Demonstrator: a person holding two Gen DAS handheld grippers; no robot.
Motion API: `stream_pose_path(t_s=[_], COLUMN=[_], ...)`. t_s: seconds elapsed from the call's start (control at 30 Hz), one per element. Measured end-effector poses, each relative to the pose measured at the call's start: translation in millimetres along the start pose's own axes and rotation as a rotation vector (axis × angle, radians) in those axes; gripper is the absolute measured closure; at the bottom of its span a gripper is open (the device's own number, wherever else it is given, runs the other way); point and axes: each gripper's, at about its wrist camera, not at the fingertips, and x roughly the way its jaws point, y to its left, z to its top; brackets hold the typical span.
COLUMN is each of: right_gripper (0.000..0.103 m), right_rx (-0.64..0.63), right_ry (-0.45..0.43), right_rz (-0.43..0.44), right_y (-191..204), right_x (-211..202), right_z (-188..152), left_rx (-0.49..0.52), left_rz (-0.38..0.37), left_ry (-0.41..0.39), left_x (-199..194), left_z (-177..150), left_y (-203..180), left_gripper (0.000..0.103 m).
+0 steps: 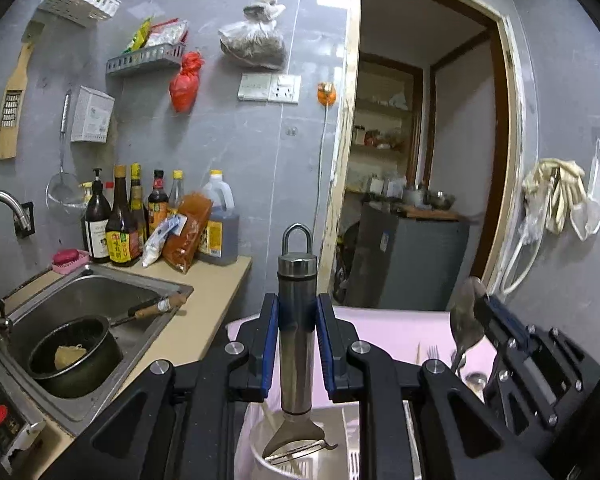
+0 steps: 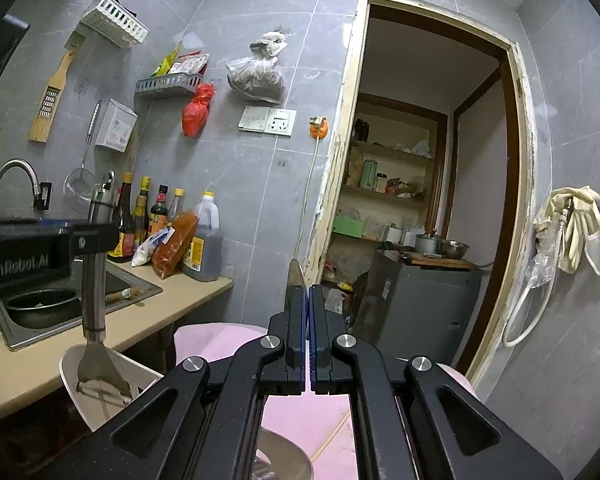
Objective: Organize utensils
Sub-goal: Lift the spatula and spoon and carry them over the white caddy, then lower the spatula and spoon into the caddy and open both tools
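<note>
My left gripper (image 1: 297,312) is shut on the handle of a steel peeler (image 1: 296,344), held upright with its blade end down over a white utensil holder (image 1: 260,448). The peeler (image 2: 94,300) and holder (image 2: 112,376) also show in the right wrist view at the left. My right gripper (image 2: 308,304) is shut on a metal spoon (image 2: 294,276), seen edge-on, whose bowl sticks up past the fingertips. In the left wrist view the right gripper (image 1: 480,308) holds that spoon (image 1: 466,320) upright at the right. Both are above a pink cloth (image 1: 384,324).
A sink (image 1: 92,292) with a dark pot (image 1: 72,356) lies to the left, with sauce bottles (image 1: 120,224) on the counter behind. A fork (image 1: 432,352) and chopsticks (image 2: 332,436) lie on the pink cloth. A doorway (image 1: 428,160) opens ahead.
</note>
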Motion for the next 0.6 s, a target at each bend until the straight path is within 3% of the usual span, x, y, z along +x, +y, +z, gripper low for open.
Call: stream_pose_path(t_s=[0.2,0.6], right_gripper=[0.102,0.100], right_rx=[0.007,0.070], right_ry=[0.010,0.079], right_rz=[0.013,0.066], right_y=[-0.8,-10.7], right_x=[0.4,-1.5], right_z=[-2.2,-8.3], left_rx=[0.005,-0.046], left_rz=[-0.004,-0.078], left_ry=[0.010,0.111], left_x=[-7.1,-8.5], left_z=[-3.3,-2.4], left_y=[0.9,11.2], left_gripper=[0.085,0.084])
